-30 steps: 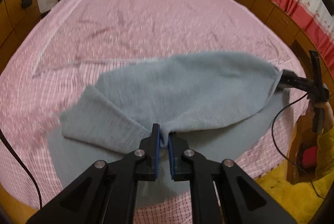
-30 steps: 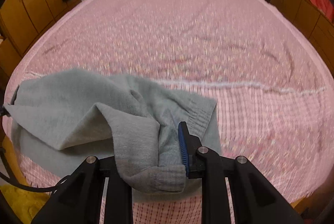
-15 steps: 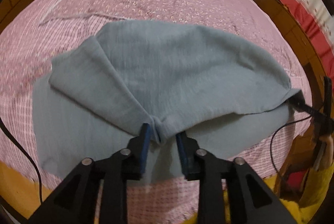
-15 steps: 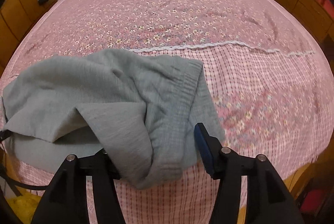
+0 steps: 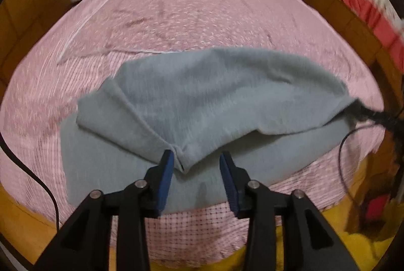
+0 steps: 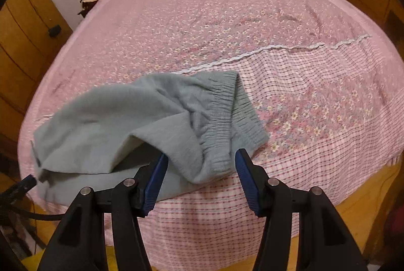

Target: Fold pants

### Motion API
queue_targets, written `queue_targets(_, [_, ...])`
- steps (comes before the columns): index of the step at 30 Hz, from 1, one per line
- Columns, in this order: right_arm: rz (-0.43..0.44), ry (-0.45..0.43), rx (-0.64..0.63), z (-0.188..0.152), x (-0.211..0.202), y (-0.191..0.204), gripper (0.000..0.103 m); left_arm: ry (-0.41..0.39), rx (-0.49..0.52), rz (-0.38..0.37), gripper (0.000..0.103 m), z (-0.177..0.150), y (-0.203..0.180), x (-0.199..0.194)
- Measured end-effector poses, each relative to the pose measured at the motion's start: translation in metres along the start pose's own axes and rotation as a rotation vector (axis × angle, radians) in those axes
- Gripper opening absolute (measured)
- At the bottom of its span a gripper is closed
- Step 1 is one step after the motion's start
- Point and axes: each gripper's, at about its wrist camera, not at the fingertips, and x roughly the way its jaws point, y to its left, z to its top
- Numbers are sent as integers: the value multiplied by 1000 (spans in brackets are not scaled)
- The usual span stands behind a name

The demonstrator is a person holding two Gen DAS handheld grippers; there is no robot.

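Both claws have let go since the earlier frames. Our left claw (image 5: 196,164), then pinched on the cuff corner, is opening, the corner loose between its pads. Our right claw (image 6: 201,173) stands apart, ribbed waistband slumped between, unpressed. We judge the release deliberate: the soft grey fleece pants (image 5: 214,99) now lie folded leg over leg near the front edge of the pink floral bed (image 5: 189,5), the upper layer set down so the fold keeps. Crosswise fold likely next.
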Motion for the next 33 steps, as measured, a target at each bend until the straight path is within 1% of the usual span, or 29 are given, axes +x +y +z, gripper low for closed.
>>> queue_targets(2, [15,10,4,0,0,1,57,12,53,-12,42,3,-9,5])
queue_targets(5, [21,24,32,2,-1,-3,57,25,103,-46,42,6,-18,15])
queue_targets(6, [29,27,51,2,-2,-6,57,28,115,-46,42,4,-20,16])
queue_targets(9, [45,24,106,6,-5,-16,57,40,151,-44,42,8,-23,33])
queue_targets(12, [54,26,164,11,-4,-26,57,48,165,-36,42,10,-24,46])
queue_targets(16, [98,53,272,13,2,-44,57,30,189,1,42,9,-24,55])
queue_targets(18, [103,55,295,11,-1,-49,57,23,190,-2,42,9,-22,58])
queue_targets(22, [64,46,283,10,-10,-53,57,1,178,5,42,12,-18,64])
queue_targets(25, [45,59,295,8,-13,-59,57,-14,170,0,42,14,-15,66])
queue_targets(28, [62,74,326,7,-9,-66,57,-23,170,2,42,14,-16,68])
queue_targets(30, [89,84,355,7,-2,-68,57,-25,173,3,42,14,-16,68])
queue_targets(33, [132,120,431,7,12,-72,57,-30,168,-7,42,12,-15,67])
